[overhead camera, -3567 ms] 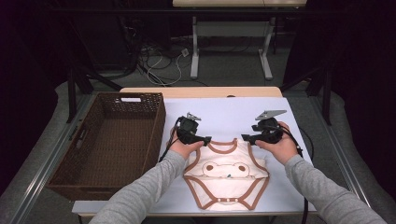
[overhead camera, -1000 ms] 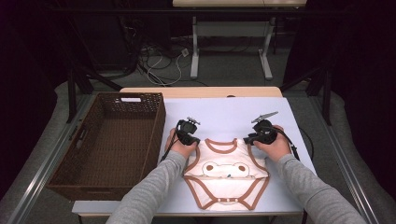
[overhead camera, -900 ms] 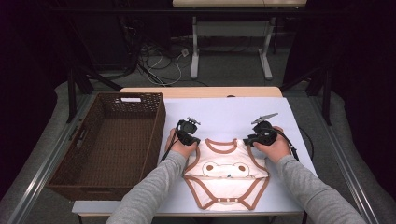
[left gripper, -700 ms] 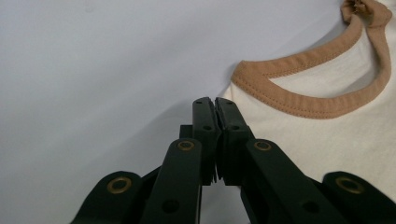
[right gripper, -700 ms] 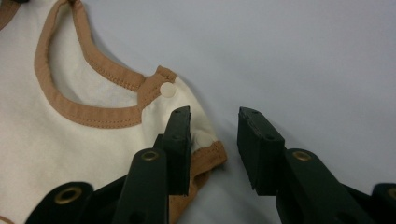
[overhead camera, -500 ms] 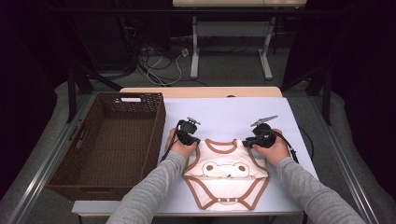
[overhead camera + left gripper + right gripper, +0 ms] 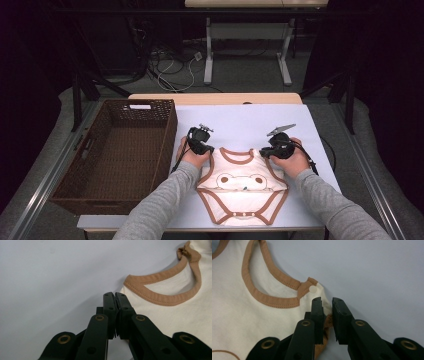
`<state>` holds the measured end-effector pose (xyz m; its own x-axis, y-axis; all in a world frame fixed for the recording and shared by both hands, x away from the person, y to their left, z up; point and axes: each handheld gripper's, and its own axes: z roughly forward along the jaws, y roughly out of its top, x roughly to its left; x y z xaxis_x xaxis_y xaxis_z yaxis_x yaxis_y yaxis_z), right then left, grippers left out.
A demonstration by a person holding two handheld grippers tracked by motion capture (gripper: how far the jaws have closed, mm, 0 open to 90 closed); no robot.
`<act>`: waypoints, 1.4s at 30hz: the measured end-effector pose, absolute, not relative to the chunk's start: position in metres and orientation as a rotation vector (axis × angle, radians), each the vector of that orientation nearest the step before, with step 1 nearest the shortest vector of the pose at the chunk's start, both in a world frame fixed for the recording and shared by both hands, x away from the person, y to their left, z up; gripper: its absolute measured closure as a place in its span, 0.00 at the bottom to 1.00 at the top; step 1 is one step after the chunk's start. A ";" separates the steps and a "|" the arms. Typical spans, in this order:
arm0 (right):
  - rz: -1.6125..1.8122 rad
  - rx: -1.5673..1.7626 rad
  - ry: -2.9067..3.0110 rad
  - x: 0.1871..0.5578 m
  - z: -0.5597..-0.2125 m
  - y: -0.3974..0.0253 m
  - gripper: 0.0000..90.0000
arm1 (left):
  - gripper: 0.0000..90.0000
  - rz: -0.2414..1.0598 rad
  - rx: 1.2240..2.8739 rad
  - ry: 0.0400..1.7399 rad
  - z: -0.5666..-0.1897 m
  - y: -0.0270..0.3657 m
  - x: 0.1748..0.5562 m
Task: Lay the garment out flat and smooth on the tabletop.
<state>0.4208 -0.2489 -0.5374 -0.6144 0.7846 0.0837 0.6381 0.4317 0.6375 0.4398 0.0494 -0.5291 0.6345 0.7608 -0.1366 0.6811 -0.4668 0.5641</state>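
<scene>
Two tongs are working at the shoulders of a baby bodysuit on the desk.

The cream bodysuit [image 7: 242, 192] with brown ribbed trim is lying flat on the pale desk [image 7: 240, 122], beside a woven brown basket [image 7: 120, 155]; its shoulder corners are being hidden by the hands. The left tongs [image 7: 115, 296] are pressing fully together at the shoulder edge; whether cloth is pinched is hard to see. The right tongs [image 7: 327, 302] are standing slightly apart, with the brown hem lying between them.

Even, soft overhead light falls on the table [image 7: 240, 120], which is bright, while the room around it sinks into near black. Shadows are faint. The high view is slightly grainy; in both gripper views the nearest black linkages blur, and the cloth stitching stays sharp.
</scene>
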 end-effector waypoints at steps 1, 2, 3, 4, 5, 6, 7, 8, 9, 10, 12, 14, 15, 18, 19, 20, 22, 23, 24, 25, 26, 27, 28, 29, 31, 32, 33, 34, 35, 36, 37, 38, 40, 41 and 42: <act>0.938 1.219 2.452 0.421 -0.535 -0.251 0.89 | 0.98 0.177 2.264 1.123 -0.528 0.050 0.440; 0.944 1.223 2.447 0.420 -0.533 -0.251 0.89 | 0.98 0.180 2.259 1.123 -0.527 0.050 0.440; 0.959 1.231 2.442 0.420 -0.530 -0.251 0.89 | 0.98 0.185 2.261 1.118 -0.526 0.050 0.440; 0.950 1.222 2.433 0.419 -0.527 -0.252 0.89 | 0.98 0.188 2.257 1.118 -0.524 0.050 0.440; 0.963 1.212 2.428 0.419 -0.524 -0.253 0.89 | 0.98 0.187 2.243 1.124 -0.522 0.050 0.439; 0.962 1.207 2.415 0.419 -0.521 -0.254 0.89 | 0.98 0.188 2.243 1.120 -0.520 0.049 0.439; 0.971 1.210 2.414 0.419 -0.518 -0.255 0.89 | 0.98 0.196 2.242 1.113 -0.516 0.049 0.439; 0.963 1.194 2.406 0.418 -0.514 -0.255 0.89 | 0.98 0.201 2.239 1.109 -0.513 0.049 0.439; 0.967 1.182 2.403 0.419 -0.511 -0.255 0.89 | 0.98 0.201 2.231 1.109 -0.510 0.049 0.439; 0.968 1.179 2.403 0.418 -0.507 -0.256 0.89 | 0.98 0.206 2.226 1.102 -0.505 0.049 0.439; 0.971 1.159 2.389 0.418 -0.497 -0.256 0.89 | 0.98 0.216 2.213 1.101 -0.498 0.049 0.439; 0.963 1.135 2.384 0.419 -0.489 -0.256 0.89 | 0.98 0.235 2.198 1.097 -0.489 0.049 0.440; 0.960 1.132 2.376 0.419 -0.484 -0.256 0.89 | 0.98 0.246 2.213 1.081 -0.486 0.050 0.442; 0.960 1.109 2.359 0.421 -0.472 -0.255 0.89 | 0.98 0.263 2.194 1.087 -0.477 0.050 0.445; 0.963 1.103 2.354 0.423 -0.468 -0.255 0.89 | 0.98 0.263 2.186 1.090 -0.474 0.050 0.447; 0.958 1.092 2.347 0.425 -0.464 -0.255 0.89 | 0.98 0.273 2.187 1.083 -0.471 0.051 0.448; 0.968 1.107 2.329 0.428 -0.457 -0.255 0.89 | 0.98 0.284 2.173 1.083 -0.465 0.051 0.451; 0.954 1.102 2.324 0.430 -0.454 -0.255 0.89 | 0.98 0.288 2.170 1.081 -0.461 0.052 0.452; 0.956 1.099 2.318 0.432 -0.451 -0.255 0.89 | 0.98 0.292 2.150 1.092 -0.457 0.051 0.454; 0.957 1.108 2.303 0.433 -0.446 -0.255 0.89 | 0.98 0.307 2.149 1.078 -0.453 0.052 0.456; 0.959 1.091 2.302 0.436 -0.443 -0.255 0.89 | 0.98 0.310 2.145 1.076 -0.450 0.053 0.457; 0.959 1.090 2.293 0.437 -0.440 -0.255 0.89 | 0.98 0.320 2.132 1.075 -0.444 0.053 0.459; 0.968 1.098 2.277 0.438 -0.436 -0.255 0.89 | 0.98 0.331 2.125 1.072 -0.439 0.053 0.461; 0.968 1.091 2.271 0.440 -0.432 -0.256 0.89 | 0.98 0.338 2.116 1.071 -0.434 0.054 0.463; 0.970 1.096 2.250 0.442 -0.426 -0.255 0.89 | 0.98 0.349 2.095 1.084 -0.426 0.053 0.467; 0.980 1.096 2.238 0.445 -0.422 -0.256 0.89 | 0.98 0.360 2.094 1.078 -0.423 0.053 0.470; 0.980 1.104 2.228 0.446 -0.419 -0.256 0.89 | 0.98 0.370 2.097 1.080 -0.420 0.053 0.472; 0.981 1.093 2.218 0.449 -0.416 -0.256 0.89 | 0.98 0.375 2.091 1.078 -0.417 0.052 0.474; 0.987 1.102 2.206 0.451 -0.413 -0.256 0.89 | 0.98 0.381 2.085 1.081 -0.415 0.051 0.477; 0.984 1.107 2.201 0.454 -0.411 -0.256 0.89 | 0.98 0.386 2.080 1.082 -0.412 0.050 0.480; 0.971 1.105 2.195 0.457 -0.410 -0.256 0.89 | 0.98 0.388 2.074 1.083 -0.410 0.050 0.481; 0.969 1.107 2.189 0.459 -0.409 -0.255 0.89 | 0.98 0.399 2.072 1.086 -0.408 0.049 0.484; 0.984 1.122 2.166 0.464 -0.406 -0.255 0.89 | 0.98 0.416 2.075 1.097 -0.406 0.048 0.489; 0.979 1.129 2.159 0.467 -0.405 -0.254 0.89 | 0.98 0.422 2.077 1.103 -0.406 0.048 0.491; 0.979 1.129 2.153 0.469 -0.405 -0.254 0.89 | 0.98 0.426 2.071 1.110 -0.405 0.047 0.493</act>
